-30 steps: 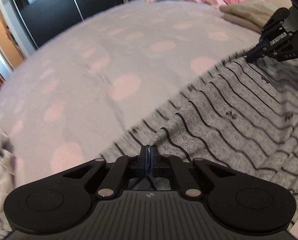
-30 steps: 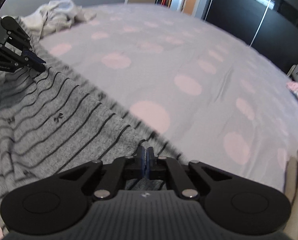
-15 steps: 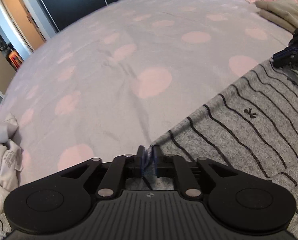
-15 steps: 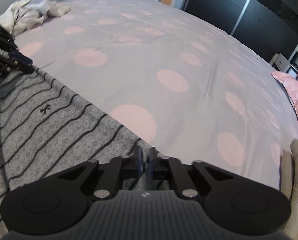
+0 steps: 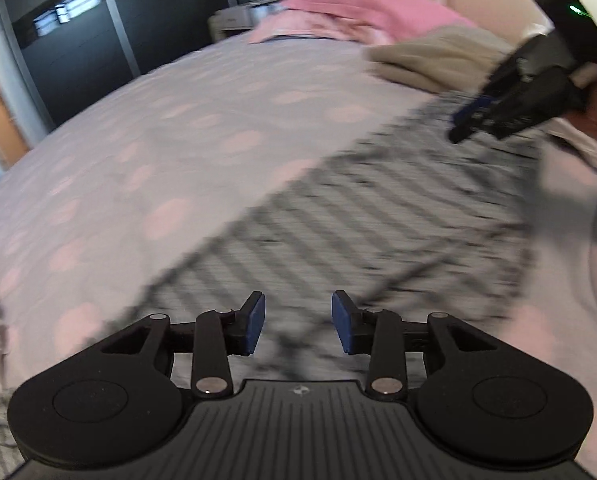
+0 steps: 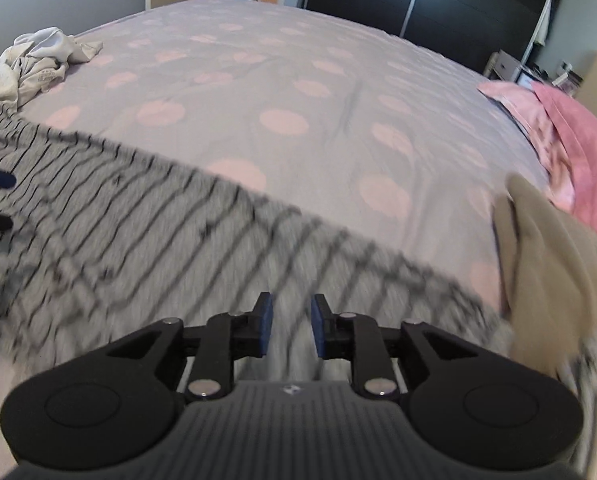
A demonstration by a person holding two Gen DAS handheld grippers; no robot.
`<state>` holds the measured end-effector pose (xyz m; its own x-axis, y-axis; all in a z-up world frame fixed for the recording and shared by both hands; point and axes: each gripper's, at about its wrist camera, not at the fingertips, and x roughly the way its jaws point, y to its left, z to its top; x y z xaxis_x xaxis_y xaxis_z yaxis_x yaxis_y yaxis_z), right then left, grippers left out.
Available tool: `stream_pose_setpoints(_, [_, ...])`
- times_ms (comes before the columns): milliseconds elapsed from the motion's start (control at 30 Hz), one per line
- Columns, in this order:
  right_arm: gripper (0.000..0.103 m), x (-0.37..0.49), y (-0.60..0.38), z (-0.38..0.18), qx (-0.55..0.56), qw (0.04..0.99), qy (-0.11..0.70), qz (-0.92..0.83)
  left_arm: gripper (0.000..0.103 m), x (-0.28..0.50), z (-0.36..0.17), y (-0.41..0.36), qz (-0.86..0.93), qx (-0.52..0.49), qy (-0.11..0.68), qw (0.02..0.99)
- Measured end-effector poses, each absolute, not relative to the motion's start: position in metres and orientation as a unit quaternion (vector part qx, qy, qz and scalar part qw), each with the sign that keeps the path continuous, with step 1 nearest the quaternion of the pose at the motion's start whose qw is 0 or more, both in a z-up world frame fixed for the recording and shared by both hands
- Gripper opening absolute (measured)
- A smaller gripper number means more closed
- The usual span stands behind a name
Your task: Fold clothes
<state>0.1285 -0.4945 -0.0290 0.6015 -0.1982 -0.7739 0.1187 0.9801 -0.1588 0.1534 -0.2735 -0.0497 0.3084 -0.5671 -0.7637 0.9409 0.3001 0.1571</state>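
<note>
- left gripper [image 5: 298, 322]: jaws have just been opening, now parted, nothing pinched; blurred cloth lies below the gap
- right gripper [image 6: 289, 330]: jaws have just been opening, narrower gap, holding nothing; cloth under it
- striped top [image 6: 118, 216]: grey with dark stripes, spread flat on bed [image 6: 298, 80], long edge running diagonally, motion-blurred near the fingers
- beige stack [image 6: 558, 272] just beside the top's right end, pink pillow [image 6: 570, 140] behind it
- white crumpled clothes [image 6: 38, 64] at far left, apart from the top

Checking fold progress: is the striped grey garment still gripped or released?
Released: the striped grey garment lies on the bed; both claws, left and right, just opened, empty.
</note>
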Motion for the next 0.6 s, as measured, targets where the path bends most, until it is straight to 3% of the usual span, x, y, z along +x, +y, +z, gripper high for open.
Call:
stream_pose_setpoints(67, [0.03,0.105,-0.5,-0.026,-0.045,0.889,0.444,-0.104,0.035,0.128,-0.049,-0.28,-0.516,0.309,0.302,0.739])
stream_pose_setpoints(333, [0.033,0.019,-0.564,-0.027,-0.001,0.87,0.455,-0.19,0.043,0.067,-0.062,-0.317,-0.529,0.299,0.315,0.729])
stream_pose_setpoints(600, [0.039,0.001,-0.597,-0.043,0.035,0.882,0.433,-0.184,0.049,0.042,-0.082,-0.351,-0.508,0.33,0.325,0.727])
